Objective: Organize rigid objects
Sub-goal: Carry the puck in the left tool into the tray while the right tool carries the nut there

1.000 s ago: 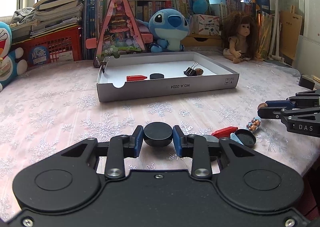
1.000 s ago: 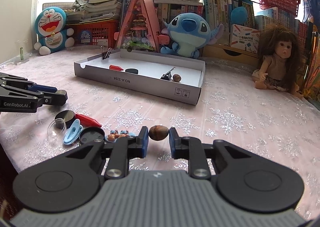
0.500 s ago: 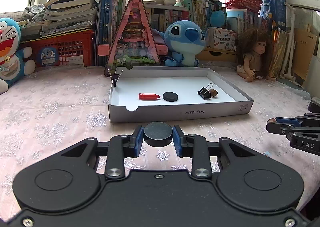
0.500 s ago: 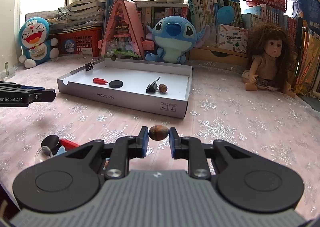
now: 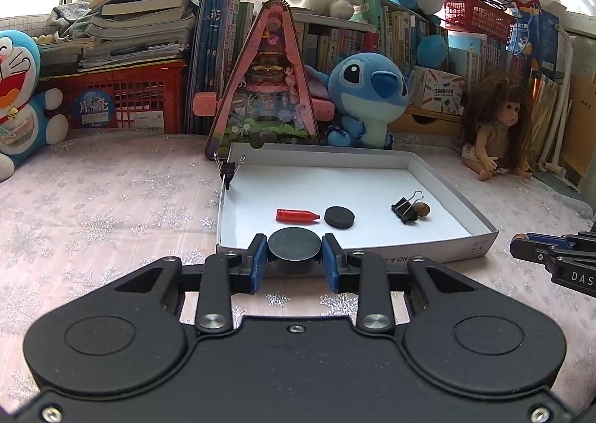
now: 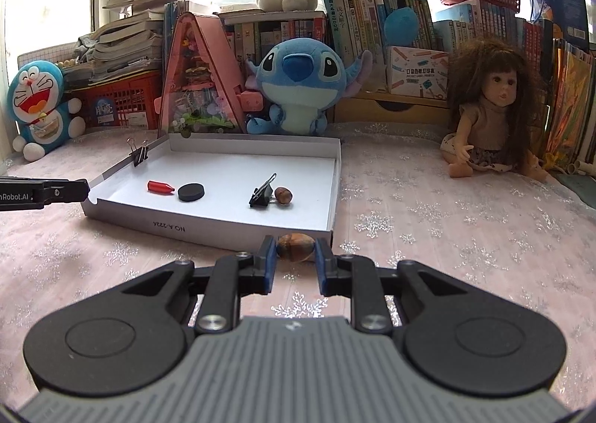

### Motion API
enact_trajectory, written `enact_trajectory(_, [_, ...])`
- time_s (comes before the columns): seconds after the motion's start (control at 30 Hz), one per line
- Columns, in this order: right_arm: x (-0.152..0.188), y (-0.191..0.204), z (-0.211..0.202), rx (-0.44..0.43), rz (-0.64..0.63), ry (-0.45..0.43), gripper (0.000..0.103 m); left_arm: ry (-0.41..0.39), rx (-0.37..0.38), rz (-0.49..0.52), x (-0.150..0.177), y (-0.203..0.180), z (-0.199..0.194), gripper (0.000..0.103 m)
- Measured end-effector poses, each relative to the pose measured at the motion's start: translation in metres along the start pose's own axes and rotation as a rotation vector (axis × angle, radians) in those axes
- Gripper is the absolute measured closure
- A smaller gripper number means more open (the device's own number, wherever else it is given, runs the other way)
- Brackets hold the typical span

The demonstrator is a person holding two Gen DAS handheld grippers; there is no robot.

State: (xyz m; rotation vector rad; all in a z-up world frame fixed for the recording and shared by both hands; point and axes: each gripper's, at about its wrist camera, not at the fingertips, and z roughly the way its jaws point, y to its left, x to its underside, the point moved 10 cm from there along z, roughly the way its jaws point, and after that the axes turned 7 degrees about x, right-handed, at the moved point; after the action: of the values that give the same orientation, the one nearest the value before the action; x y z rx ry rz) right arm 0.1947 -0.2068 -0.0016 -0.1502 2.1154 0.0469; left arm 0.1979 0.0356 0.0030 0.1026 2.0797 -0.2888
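My left gripper [image 5: 295, 251] is shut on a black disc [image 5: 294, 245], held just before the near wall of the white shallow box [image 5: 480, 248]. My right gripper [image 6: 295, 250] is shut on a brown acorn [image 6: 295, 246], close to the box's [image 6: 208, 229] near right corner. Inside the box lie a red cap [image 5: 296, 215], a second black disc [image 5: 339, 217], a black binder clip [image 5: 405, 207] and another acorn [image 5: 423, 209]. One more binder clip [image 5: 228, 169] is clipped on the box's left wall. The right gripper's tips [image 5: 521, 242] show at the left wrist view's right edge.
Behind the box stand a pink triangular toy house [image 5: 266, 88], a blue plush [image 5: 368, 88], a doll [image 5: 499, 125], red baskets [image 5: 123, 99] and stacked books. A blue-and-white plush [image 5: 18, 99] sits far left. The table carries a pink snowflake cloth [image 5: 93, 207].
Both grippers have risen and moved forward toward the box, each still holding its object. The pile of small items on the cloth has dropped out of both views.
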Motion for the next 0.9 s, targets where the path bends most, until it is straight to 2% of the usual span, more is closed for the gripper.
enact_trajectory(0.17, [-0.015, -0.003, 0.014, -0.005, 0.021, 0.015, 0.077, 0.009, -0.008, -0.013, -0.019, 0.007, 0.017, 0.073])
enact_trajectory(0.37, [-0.033, -0.007, 0.037, -0.012, 0.045, 0.043, 0.077, 0.064, -0.033, -0.028, -0.030, 0.019, 0.049, 0.073])
enact_trajectory(0.63, [-0.051, -0.014, 0.077, -0.026, 0.145, 0.179, 0.077, 0.128, -0.060, -0.081, -0.033, 0.034, 0.088, 0.073])
enact_trajectory(0.9, [-0.050, -0.015, 0.112, -0.010, 0.237, 0.291, 0.077, 0.154, -0.069, -0.098, -0.030, 0.035, 0.111, 0.073])
